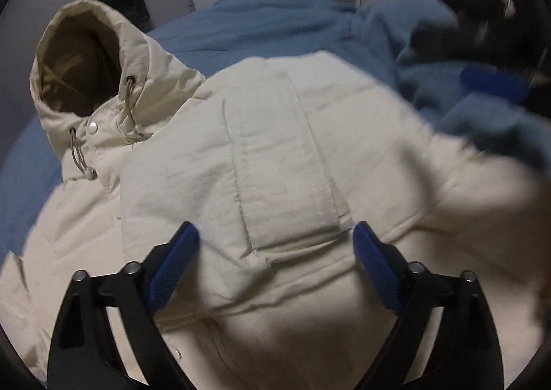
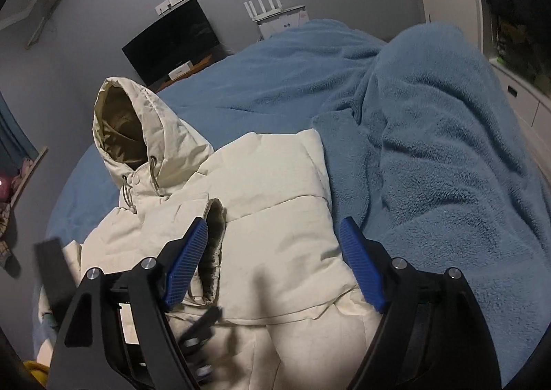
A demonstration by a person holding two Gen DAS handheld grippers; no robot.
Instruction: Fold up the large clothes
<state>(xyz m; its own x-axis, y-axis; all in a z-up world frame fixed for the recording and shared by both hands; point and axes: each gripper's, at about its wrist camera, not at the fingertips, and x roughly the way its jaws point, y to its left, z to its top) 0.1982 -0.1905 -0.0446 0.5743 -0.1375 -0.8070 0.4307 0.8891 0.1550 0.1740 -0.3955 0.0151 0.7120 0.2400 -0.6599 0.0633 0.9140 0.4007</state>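
Observation:
A cream hooded puffer jacket (image 1: 165, 162) lies on a blue blanket, hood (image 1: 79, 56) at the far left and a sleeve folded across its body. My left gripper (image 1: 277, 242) stands open low over that sleeve, its blue pads (image 1: 175, 269) on either side of the sleeve's flap (image 1: 292, 190), not pressing it. In the right wrist view the jacket (image 2: 275, 190) shows with its fur-lined cuff (image 2: 215, 228) beside the left pad. My right gripper (image 2: 275, 252) is open over the folded sleeve with nothing gripped. A blurred blue pad of the right gripper (image 1: 492, 83) shows at the upper right.
The blue fleece blanket (image 2: 430, 149) is bunched in thick folds to the right of the jacket. Beyond the bed stand a dark screen (image 2: 172, 42) and a white router (image 2: 272, 14) against a grey wall. A white cabinet (image 2: 523, 94) is at far right.

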